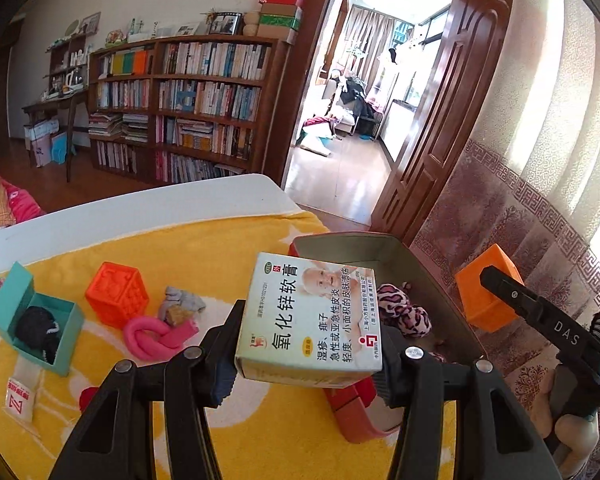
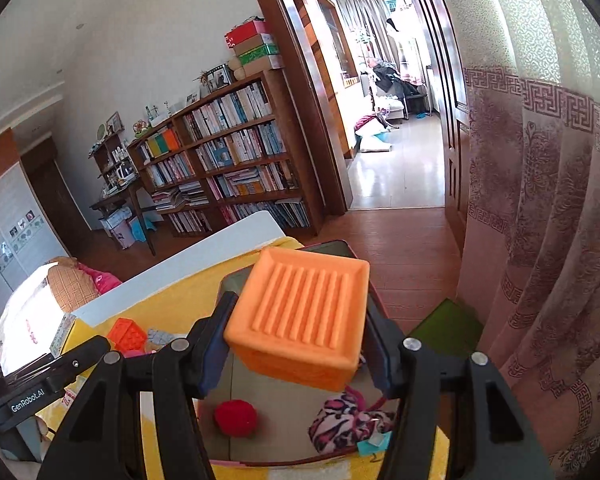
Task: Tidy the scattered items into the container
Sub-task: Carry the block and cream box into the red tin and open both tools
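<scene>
My left gripper (image 1: 306, 356) is shut on a white ointment carton (image 1: 308, 316) and holds it over the near left edge of the container (image 1: 340, 246), a tin that is grey inside and red outside. My right gripper (image 2: 298, 348) is shut on a ribbed orange soft cube (image 2: 300, 316), held above the same container (image 2: 284, 436). Inside the tin lie a leopard-print cloth (image 2: 340, 416) and a red pom-pom (image 2: 236, 416). The left wrist view shows the orange cube (image 1: 476, 300) at the right, beyond the tin's wall.
Scattered over the yellow towel (image 1: 204, 248) are a teal open box with a black ball (image 1: 36, 320), an orange-red textured cube (image 1: 116, 292), a pink knotted rope (image 1: 156, 336), a grey scrap (image 1: 180, 304) and a white sachet (image 1: 20, 400). A patterned curtain (image 2: 540, 240) hangs close on the right.
</scene>
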A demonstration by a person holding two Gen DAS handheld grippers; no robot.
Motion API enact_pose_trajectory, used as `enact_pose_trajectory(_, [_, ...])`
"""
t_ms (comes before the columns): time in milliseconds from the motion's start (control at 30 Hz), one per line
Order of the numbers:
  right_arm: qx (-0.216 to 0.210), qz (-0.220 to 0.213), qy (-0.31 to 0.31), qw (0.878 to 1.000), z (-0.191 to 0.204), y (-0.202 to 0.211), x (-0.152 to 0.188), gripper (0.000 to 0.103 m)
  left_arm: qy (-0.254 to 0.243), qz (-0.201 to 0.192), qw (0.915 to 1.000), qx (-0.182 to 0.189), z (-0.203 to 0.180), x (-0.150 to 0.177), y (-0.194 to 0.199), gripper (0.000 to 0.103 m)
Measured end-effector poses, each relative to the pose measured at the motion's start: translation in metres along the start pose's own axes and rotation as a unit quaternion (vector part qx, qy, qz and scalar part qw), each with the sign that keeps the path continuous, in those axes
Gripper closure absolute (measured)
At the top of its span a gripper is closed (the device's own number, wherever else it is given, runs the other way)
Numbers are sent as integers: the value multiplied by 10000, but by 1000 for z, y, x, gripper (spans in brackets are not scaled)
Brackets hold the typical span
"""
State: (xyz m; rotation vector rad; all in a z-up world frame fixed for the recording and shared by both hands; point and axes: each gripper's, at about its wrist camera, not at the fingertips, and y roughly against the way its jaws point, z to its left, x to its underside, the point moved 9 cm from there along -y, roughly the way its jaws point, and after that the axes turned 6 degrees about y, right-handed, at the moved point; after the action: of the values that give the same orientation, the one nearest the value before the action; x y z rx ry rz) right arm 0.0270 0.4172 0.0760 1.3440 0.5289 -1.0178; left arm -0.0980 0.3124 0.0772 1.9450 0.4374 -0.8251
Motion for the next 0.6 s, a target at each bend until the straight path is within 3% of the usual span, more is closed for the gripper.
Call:
enact_pose_trajectory(167, [-87,62,44,9999,-23,4,2,41,-5,286,9993,221,-48,6,-43,47])
enact_pose_trajectory(433, [-230,310,174,9991,-30,-7,17,41,19,736,9972,151,-58,26,-87,45])
enact_pose_trajectory(500, [-258,375,214,9987,-26,-12,20,41,42,708,9974,144,-53,26,-89,28])
enact_pose_trajectory(600, [-169,440,339,9983,-23,-19,22,41,128,755,9969,154,-40,27,-90,26])
